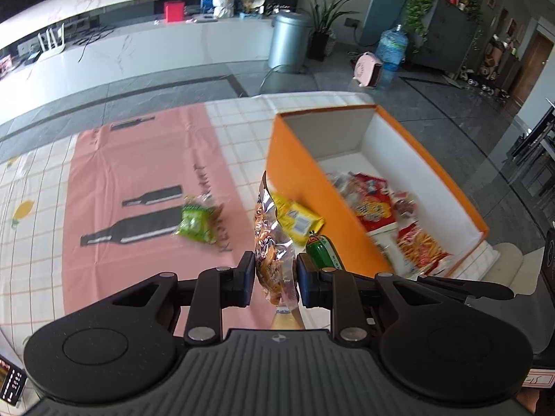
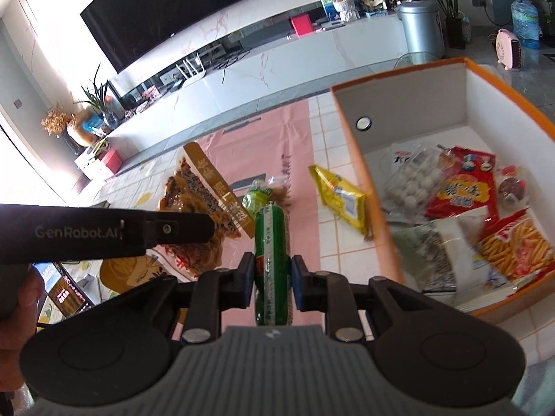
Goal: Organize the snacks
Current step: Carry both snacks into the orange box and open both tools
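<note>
My left gripper (image 1: 275, 274) is shut on a clear foil snack bag with brown pieces (image 1: 272, 242), held above the table; the bag also shows in the right wrist view (image 2: 201, 204). My right gripper (image 2: 271, 275) is shut on a green sausage-shaped snack (image 2: 272, 260), which also shows in the left wrist view (image 1: 321, 251). The orange box (image 1: 295, 159) with white inside stands to the right and holds several snack packs (image 2: 461, 190). A yellow packet (image 1: 298, 216) lies on the cloth beside the box's left wall. A green packet (image 1: 196, 222) lies on the pink strip further left.
The table wears a checked cloth with a pink strip printed with bottles (image 1: 138, 190). Beyond the table edge are grey floor, a silver bin (image 1: 289, 40), a water jug (image 1: 390, 48) and a pink heater (image 1: 367, 71). A phone or device (image 2: 66, 287) sits at the near left.
</note>
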A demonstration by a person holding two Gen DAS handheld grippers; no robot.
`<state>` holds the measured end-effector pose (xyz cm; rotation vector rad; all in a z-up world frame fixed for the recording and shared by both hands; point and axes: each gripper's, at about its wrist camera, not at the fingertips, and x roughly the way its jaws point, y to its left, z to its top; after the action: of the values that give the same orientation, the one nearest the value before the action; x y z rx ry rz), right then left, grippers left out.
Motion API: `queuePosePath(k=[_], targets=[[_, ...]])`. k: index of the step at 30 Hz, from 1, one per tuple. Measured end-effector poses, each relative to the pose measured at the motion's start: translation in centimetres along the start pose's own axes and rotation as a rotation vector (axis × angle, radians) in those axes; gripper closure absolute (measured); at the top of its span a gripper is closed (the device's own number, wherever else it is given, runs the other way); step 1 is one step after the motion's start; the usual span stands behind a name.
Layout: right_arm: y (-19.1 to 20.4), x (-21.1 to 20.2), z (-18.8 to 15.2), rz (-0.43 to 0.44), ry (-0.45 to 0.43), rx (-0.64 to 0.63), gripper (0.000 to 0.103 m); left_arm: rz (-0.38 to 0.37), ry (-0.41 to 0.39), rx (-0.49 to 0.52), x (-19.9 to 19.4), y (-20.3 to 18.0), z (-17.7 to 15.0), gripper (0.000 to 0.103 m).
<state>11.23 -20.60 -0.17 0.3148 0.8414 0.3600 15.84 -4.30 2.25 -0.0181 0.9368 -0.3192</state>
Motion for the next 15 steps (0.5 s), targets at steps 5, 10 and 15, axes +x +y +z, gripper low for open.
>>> queuePosePath(k=[5,10,15], targets=[[-1.7,-2.9,1.6,-0.01,-0.039,-0.001,0.084,-0.036,-0.027,0.036,-0.7,-3.0,1.9,0.075],[-4.5,-5.3,3.6,-0.03,-0.059,0.013,0.084,-0.072,-0.045,0.088,-0.3,-6.1,4.3,0.075],[-7.3,-6.7,5.7,-0.053,-0.059,0.007,0.084,-0.11,-0.035,0.13,1.7,-8.9,6.5,0.075]])
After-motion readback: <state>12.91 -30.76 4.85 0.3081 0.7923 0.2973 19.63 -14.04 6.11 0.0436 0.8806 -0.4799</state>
